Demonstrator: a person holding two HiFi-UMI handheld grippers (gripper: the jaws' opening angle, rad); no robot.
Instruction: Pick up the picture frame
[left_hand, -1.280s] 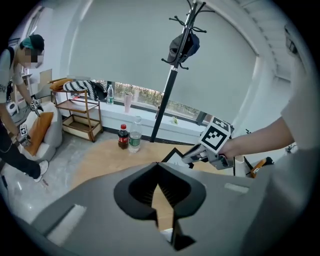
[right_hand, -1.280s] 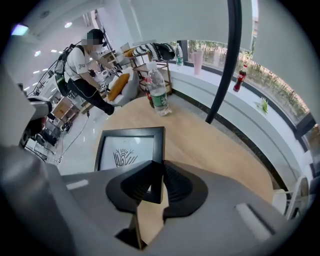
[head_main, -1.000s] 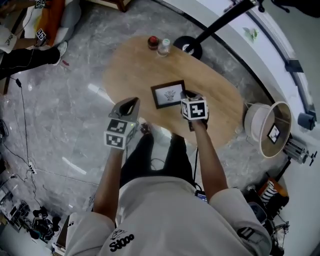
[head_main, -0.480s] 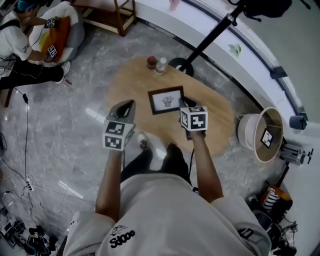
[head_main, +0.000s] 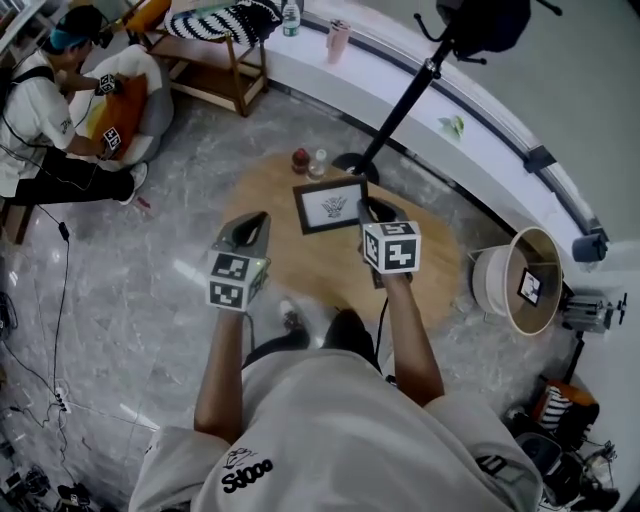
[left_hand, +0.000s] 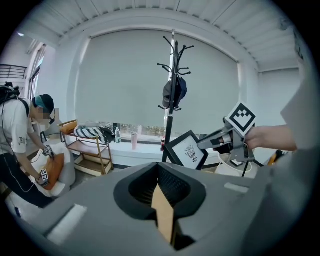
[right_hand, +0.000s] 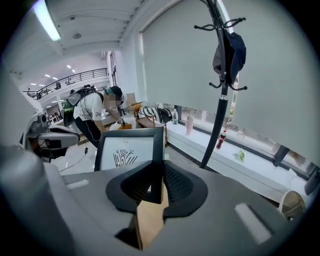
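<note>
Right claw (head_main: 371, 209) clamps picture frame (head_main: 330, 204), higher (airborne)

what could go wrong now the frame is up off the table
1. The right gripper pinches the picture frame by one side edge only; it could swing or slip and fall to the table.
2. The left gripper is empty, giving no support.
3. The coat stand pole stands just beyond; a forward swing might hit it.

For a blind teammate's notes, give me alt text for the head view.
Seen from above, the person's right gripper clamps the right edge of a black rectangular picture frame with a drawing on white, over an oval wooden table. The left gripper is beside it, empty.
</note>
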